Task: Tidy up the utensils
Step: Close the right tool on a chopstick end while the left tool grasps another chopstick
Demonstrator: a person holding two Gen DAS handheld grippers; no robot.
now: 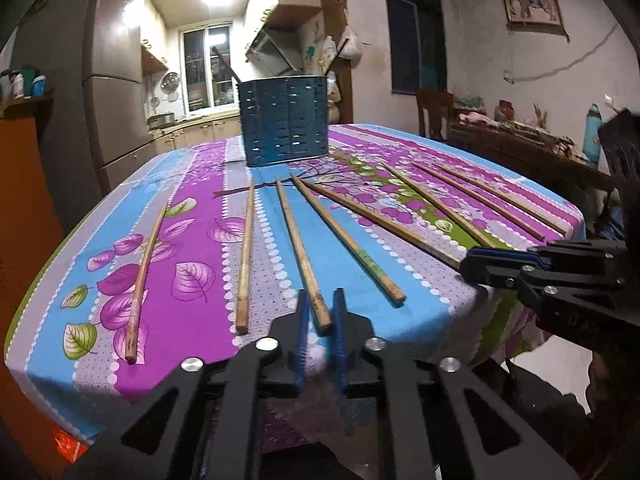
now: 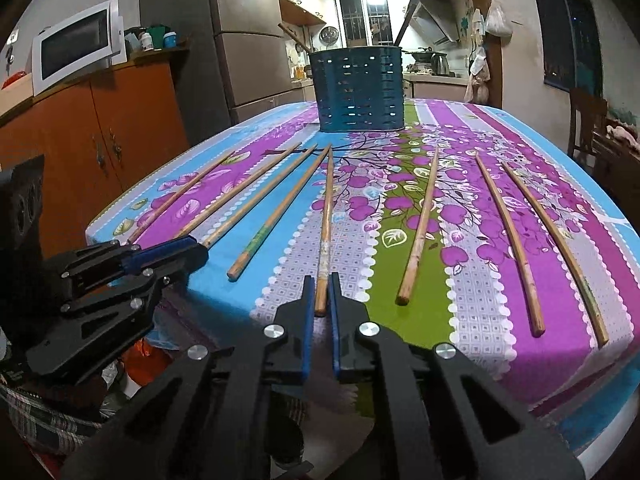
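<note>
Several wooden chopsticks lie fanned out on a flowered tablecloth [image 1: 192, 184]. Behind them stands a blue perforated utensil holder [image 1: 284, 120] [image 2: 358, 88] with two sticks poking out of it. At the table's near edge my left gripper [image 1: 322, 300] [image 2: 200, 250] is shut on the near end of the third chopstick from the left [image 1: 296, 240] [image 2: 260, 196]. My right gripper [image 2: 321, 280] [image 1: 472, 266] is shut on the near end of the fifth chopstick [image 2: 326, 220] [image 1: 380, 224]. Both held chopsticks rest on the cloth and point toward the holder.
Loose chopsticks lie on both sides of the held ones, three of them at the far right [image 2: 516, 240]. An orange cabinet [image 2: 100, 140] with a microwave [image 2: 76, 46] stands left of the table. A wooden chair [image 1: 434, 112] is at the back right.
</note>
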